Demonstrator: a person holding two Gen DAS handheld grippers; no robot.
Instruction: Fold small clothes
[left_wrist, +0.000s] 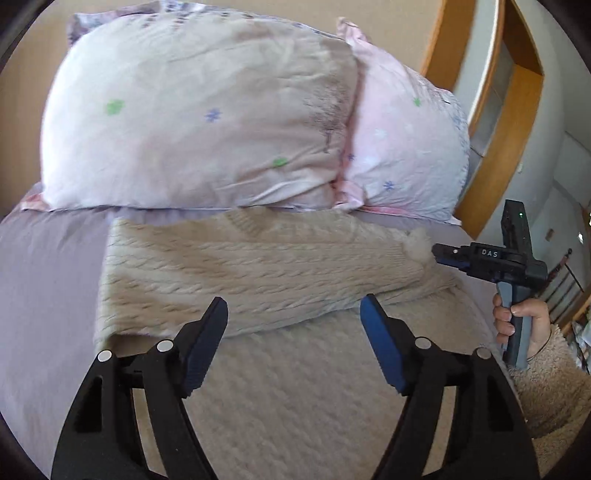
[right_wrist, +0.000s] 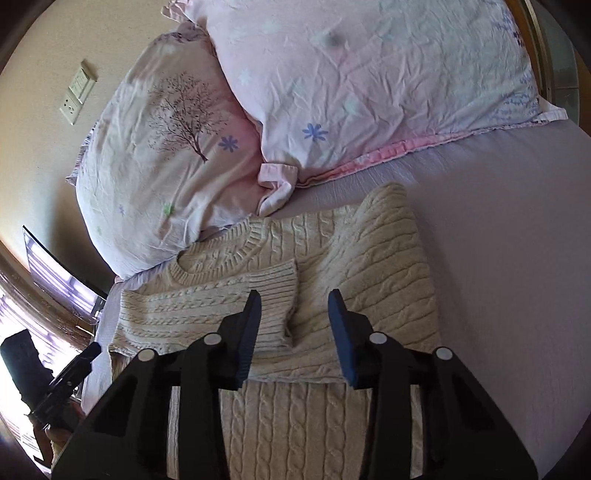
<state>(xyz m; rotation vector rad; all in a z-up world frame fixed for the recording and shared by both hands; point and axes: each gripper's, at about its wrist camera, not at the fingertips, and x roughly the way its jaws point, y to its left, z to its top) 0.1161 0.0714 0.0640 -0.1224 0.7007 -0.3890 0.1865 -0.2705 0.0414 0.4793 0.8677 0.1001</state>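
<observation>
Fingers on both your grippers, left (left_wrist: 293, 314) and right (right_wrist: 294, 308), spread apart, empty; sweater (right_wrist: 332, 266) lies on bed (right_wrist: 498, 221), sleeves folded in, likely ready for the next fold.

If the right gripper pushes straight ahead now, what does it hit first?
Most likely the sweater: the open right gripper points at the folded sleeves, by the ribbed cuff. The pillows lie beyond. Depth is unclear.

The cable-knit sweater's (right_wrist: 303, 417) hem runs off the bottom edge; the left gripper (right_wrist: 79, 363) looks dark, its jaws unreadable.
</observation>
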